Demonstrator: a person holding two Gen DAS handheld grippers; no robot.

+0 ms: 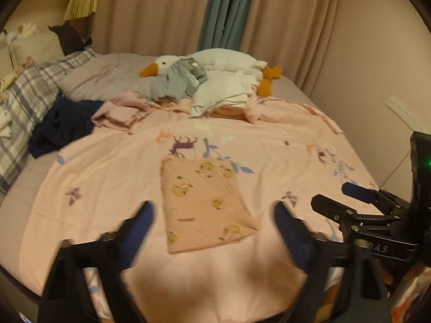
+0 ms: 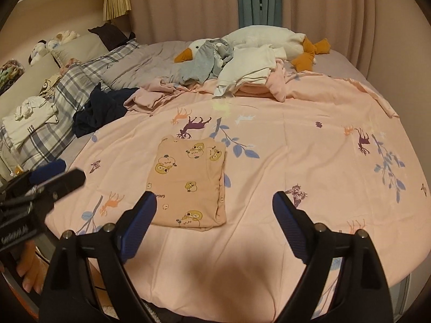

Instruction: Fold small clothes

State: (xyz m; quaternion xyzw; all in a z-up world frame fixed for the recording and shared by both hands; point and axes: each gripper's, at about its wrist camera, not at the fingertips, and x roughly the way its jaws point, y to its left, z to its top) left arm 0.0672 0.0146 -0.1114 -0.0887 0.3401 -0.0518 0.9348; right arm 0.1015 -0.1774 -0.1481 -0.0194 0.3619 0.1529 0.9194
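A small peach garment with yellow cartoon prints point(image 1: 204, 202) lies folded into a flat rectangle on the pink bedspread point(image 1: 282, 145). It also shows in the right wrist view point(image 2: 188, 185). My left gripper point(image 1: 212, 215) is open and empty, held above the bed's near edge just short of the garment. My right gripper point(image 2: 214, 210) is open and empty, also just short of the garment. The right gripper shows at the right edge of the left wrist view point(image 1: 339, 196). The left gripper shows at the left edge of the right wrist view point(image 2: 54, 175).
A heap of unfolded clothes lies at the far side: pink point(image 2: 161, 94), grey point(image 2: 204, 62), white point(image 2: 247, 72) and dark navy point(image 2: 102, 110). A plush goose point(image 2: 258, 40) lies behind. Plaid pillows point(image 2: 67, 102) and folded white clothes point(image 2: 29, 121) are at the left.
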